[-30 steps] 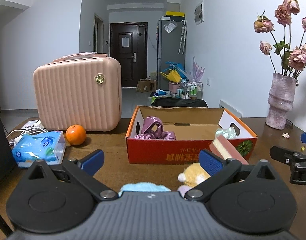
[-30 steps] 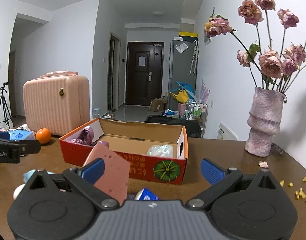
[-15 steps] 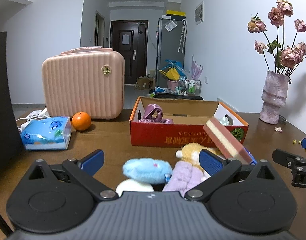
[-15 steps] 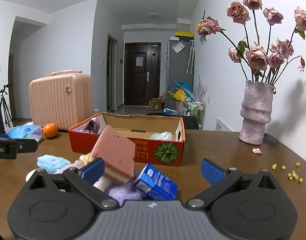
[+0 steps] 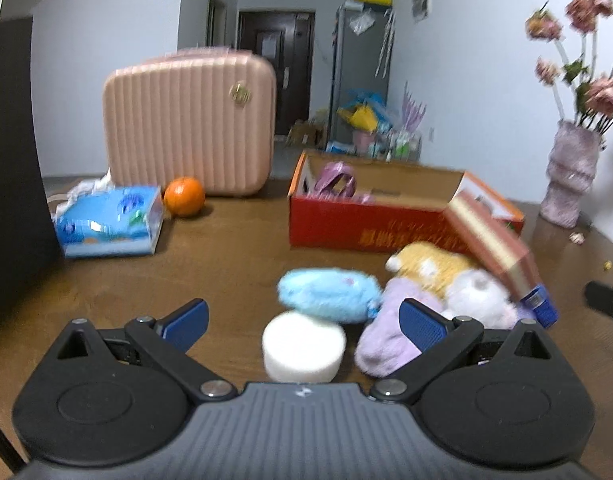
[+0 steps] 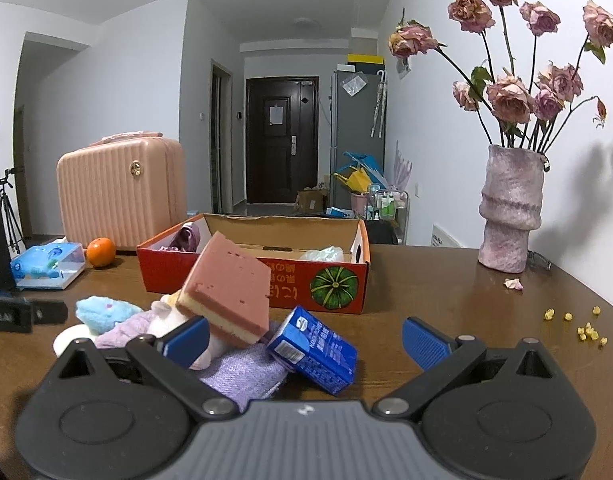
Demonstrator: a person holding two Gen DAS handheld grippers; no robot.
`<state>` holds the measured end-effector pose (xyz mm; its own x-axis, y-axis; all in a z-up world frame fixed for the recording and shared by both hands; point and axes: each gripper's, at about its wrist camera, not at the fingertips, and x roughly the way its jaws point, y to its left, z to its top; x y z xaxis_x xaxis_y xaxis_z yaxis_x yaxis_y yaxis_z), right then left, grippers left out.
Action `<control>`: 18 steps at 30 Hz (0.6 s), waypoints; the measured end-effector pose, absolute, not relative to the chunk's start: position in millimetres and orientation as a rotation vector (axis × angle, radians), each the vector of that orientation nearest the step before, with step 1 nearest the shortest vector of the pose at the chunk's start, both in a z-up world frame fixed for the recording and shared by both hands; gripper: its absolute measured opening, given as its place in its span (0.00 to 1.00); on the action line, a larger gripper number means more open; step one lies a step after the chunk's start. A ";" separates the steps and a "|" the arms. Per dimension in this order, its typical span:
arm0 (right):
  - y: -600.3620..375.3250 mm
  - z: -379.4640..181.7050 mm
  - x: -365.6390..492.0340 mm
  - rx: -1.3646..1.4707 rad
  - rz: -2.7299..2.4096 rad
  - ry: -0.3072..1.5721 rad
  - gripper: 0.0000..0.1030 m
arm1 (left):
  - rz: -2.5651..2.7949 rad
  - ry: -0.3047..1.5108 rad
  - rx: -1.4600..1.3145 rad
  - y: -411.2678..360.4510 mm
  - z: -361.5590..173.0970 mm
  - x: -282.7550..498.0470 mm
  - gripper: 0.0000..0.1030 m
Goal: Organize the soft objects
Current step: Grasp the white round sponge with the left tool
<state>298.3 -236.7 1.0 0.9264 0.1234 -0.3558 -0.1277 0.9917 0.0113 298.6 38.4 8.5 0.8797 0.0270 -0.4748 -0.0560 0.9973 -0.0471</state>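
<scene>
A heap of soft things lies on the brown table before an open red cardboard box (image 5: 346, 224) (image 6: 338, 280): a blue plush (image 5: 326, 290) (image 6: 102, 312), a white round sponge (image 5: 302, 346), a lilac sock (image 5: 386, 340), a yellow and white plush (image 5: 438, 268), a pink sponge block (image 6: 226, 284) (image 5: 494, 240) and a lilac cloth (image 6: 242, 368). A blue carton (image 6: 312, 350) lies beside them. My left gripper (image 5: 302, 324) is open just short of the white sponge. My right gripper (image 6: 304, 338) is open over the carton and cloth.
A pink case (image 5: 190, 120) (image 6: 122, 196), an orange (image 5: 184, 196) (image 6: 101, 252) and a blue tissue pack (image 5: 110, 220) (image 6: 46, 264) stand at the left. A vase of roses (image 6: 510, 212) (image 5: 570, 176) stands at the right, with yellow crumbs (image 6: 582, 328) near it. The box holds a purple item (image 5: 338, 178).
Both grippers have drawn back and risen, so the heap of soft things now shows in front of them. Both stay open and empty.
</scene>
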 end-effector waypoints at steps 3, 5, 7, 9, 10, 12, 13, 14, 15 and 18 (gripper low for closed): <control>-239.1 -0.5 300.8 -0.003 0.121 0.372 1.00 | 0.059 0.549 -0.055 43.2 -2.6 309.6 1.00; -240.3 -1.8 302.4 0.002 0.116 0.378 1.00 | 0.073 0.575 -0.035 45.5 -9.8 315.2 1.00; -240.7 -3.2 303.9 0.004 0.111 0.383 1.00 | 0.086 0.601 -0.017 48.2 -16.5 320.2 1.00; -241.2 -4.8 305.6 0.006 0.106 0.389 1.00 | 0.085 0.619 -0.004 49.7 -22.1 323.9 1.00; -241.3 -5.5 306.3 0.007 0.104 0.391 1.00 | 0.084 0.626 0.003 50.3 -25.0 326.3 1.00; -242.1 -6.4 307.7 0.011 0.100 0.393 1.00 | 0.075 0.639 0.012 51.2 -30.0 330.8 1.00; -242.4 -7.2 308.3 0.013 0.098 0.394 1.00 | 0.071 0.644 0.016 51.4 -31.8 332.9 1.00; -242.5 -8.3 309.0 0.014 0.096 0.396 1.00 | 0.067 0.645 0.025 51.4 -34.3 335.0 1.00; -242.4 -9.3 309.9 0.015 0.093 0.398 1.00 | 0.064 0.643 0.033 50.9 -36.5 336.8 1.00; -242.7 -12.5 313.4 0.017 0.088 0.409 1.00 | 0.062 0.658 0.053 49.2 -43.4 345.0 1.00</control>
